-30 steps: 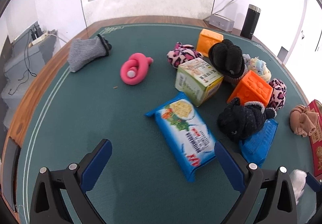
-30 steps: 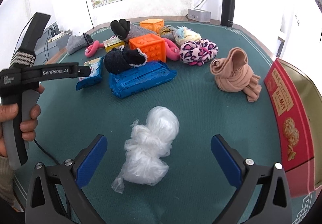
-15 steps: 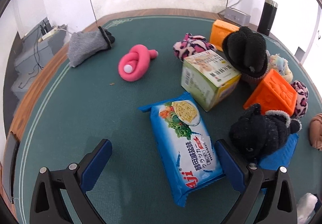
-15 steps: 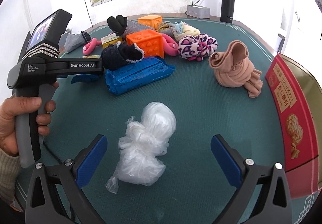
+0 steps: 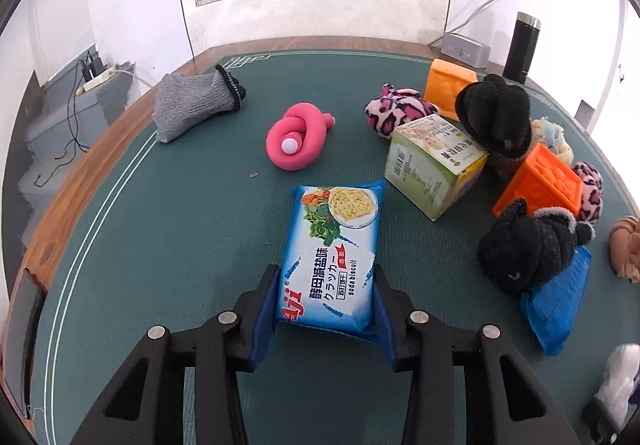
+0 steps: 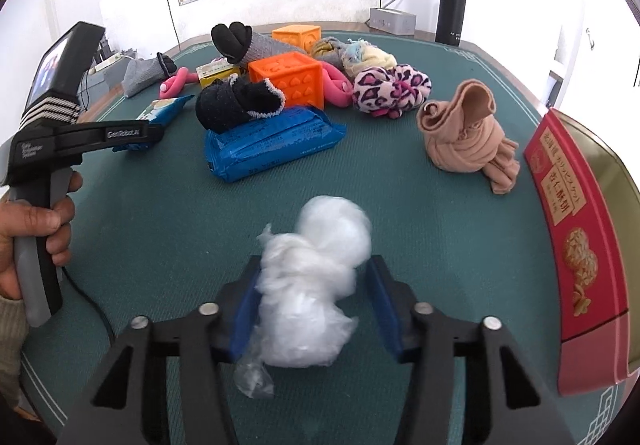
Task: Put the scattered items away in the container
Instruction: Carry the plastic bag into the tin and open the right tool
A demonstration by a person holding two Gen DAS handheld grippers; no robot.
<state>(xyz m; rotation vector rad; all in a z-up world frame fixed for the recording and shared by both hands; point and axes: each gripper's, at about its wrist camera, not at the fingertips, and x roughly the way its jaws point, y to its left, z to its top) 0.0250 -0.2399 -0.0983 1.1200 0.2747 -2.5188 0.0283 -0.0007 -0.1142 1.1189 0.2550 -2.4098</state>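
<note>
A blue soda-biscuit pack (image 5: 336, 241) lies lengthwise on the green table mat, and my left gripper (image 5: 325, 287) is shut on its near end, a blue pad pressed against each side. A crumpled clear plastic bag (image 6: 316, 273) sits between the pads of my right gripper (image 6: 314, 277), which is shut on it. The red biscuit tin (image 6: 560, 213), the container, stands open at the right edge of the right wrist view. That same view shows the left gripper (image 6: 132, 133) from the side, held by a hand (image 6: 36, 221).
Scattered on the mat: a grey sock (image 5: 192, 105), pink knotted toy (image 5: 298, 135), green carton (image 5: 436, 161), orange cubes (image 5: 540, 181), black socks (image 5: 528, 245), a dark blue pack (image 6: 272, 143), leopard fabric (image 6: 390, 89), a beige cloth bundle (image 6: 468, 135). A black flask (image 6: 450, 11) stands at the back.
Both grippers moved forward and closed: the left one onto the biscuit pack, the right one onto the plastic bag. Both were open half a second ago.
</note>
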